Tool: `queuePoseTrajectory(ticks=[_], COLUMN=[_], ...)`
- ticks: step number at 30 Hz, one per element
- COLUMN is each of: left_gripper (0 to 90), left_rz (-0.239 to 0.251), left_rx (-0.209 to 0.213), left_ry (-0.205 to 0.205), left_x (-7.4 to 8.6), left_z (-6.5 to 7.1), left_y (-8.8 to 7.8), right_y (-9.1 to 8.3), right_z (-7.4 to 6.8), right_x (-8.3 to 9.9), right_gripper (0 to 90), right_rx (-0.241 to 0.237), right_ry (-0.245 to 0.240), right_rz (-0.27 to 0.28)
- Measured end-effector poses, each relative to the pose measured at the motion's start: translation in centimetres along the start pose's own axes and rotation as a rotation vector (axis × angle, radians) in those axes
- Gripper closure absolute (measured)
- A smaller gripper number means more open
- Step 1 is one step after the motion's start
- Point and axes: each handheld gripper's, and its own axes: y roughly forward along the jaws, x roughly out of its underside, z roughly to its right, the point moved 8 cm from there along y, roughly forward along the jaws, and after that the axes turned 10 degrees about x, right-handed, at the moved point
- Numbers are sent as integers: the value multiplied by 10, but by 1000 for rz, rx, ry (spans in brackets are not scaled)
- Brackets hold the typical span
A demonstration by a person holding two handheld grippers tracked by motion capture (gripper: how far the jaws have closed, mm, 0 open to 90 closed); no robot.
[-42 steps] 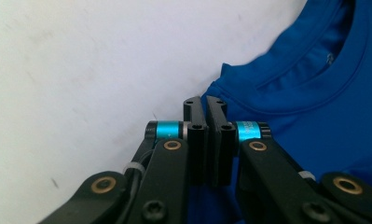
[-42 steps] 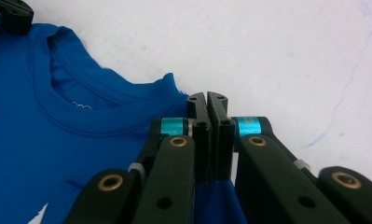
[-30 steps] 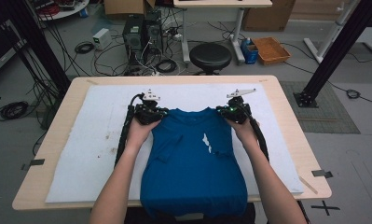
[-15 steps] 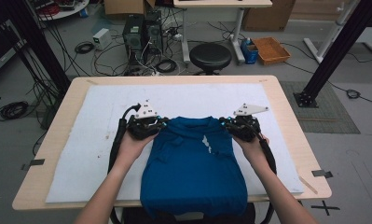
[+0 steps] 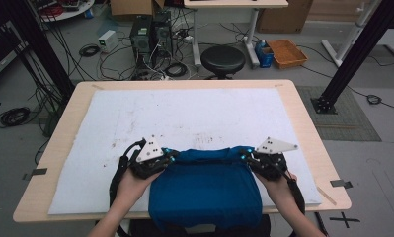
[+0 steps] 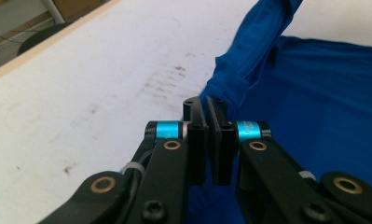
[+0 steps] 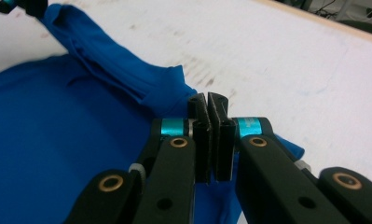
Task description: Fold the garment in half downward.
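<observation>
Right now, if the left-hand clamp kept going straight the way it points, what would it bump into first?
Probably only the blue cloth garment it already pinches. Beyond the left gripper lies the white padded table cover, with nothing standing on it as far as shown; depth is uncertain.

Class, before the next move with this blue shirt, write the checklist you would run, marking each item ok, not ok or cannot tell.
1. Left tongs shut on shirt: ok.
2. Right tongs shut on shirt: ok.
3. Folded edge level between both tongs: ok.
4. White mat beyond the fold free of objects: ok.
5. Shirt fully on the table: not ok, near end hangs over the edge.
6. Underlayer smooth: cannot tell.
</observation>
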Motion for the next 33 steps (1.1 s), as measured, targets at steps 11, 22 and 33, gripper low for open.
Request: queuePoseTrajectory(ticks=[11, 22, 33], left_gripper=[866, 717, 482], left_rz=[-80, -139, -23], left_rx=[55, 87, 43], left_ry=[68, 36, -52], left_x=[29, 48, 22], left_z=[47, 63, 40], left_y=[2, 9, -11], right_y=[-25, -34, -40], right_z=[-29, -44, -21], right_x=[41, 63, 42], right_gripper=[890, 819, 691], right_rx=[-13, -35, 8], right_ry=[-65, -113, -65], right_rz=[-40, -86, -19])
